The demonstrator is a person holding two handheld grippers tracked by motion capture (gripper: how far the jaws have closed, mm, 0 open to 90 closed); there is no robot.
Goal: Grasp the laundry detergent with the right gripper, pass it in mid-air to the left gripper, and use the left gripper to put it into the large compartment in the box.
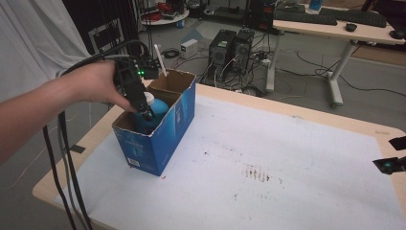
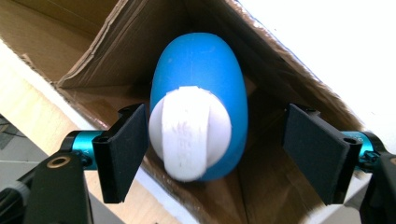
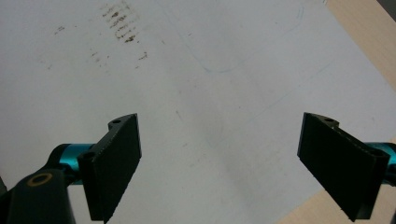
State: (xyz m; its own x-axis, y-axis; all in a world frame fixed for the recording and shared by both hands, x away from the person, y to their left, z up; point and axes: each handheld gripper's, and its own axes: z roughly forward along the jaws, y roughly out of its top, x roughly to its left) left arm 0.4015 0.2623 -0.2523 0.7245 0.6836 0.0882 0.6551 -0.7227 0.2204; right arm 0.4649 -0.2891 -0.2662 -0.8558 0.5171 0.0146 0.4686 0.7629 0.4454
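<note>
A grey floor (image 1: 297, 62) runs behind the worktop (image 1: 335, 120), strewn with cables (image 1: 316, 67). Two computer towers (image 1: 230, 48) stand on it beside a white-legged desk (image 1: 335, 28) carrying keyboards (image 1: 330, 17). A white curtain (image 1: 33, 43) hangs at left.

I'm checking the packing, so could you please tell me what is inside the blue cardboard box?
A blue bottle with a white cap stands in the blue cardboard box, between the open jaws of the left hand-held gripper. The box floor beneath it is hidden.
</note>
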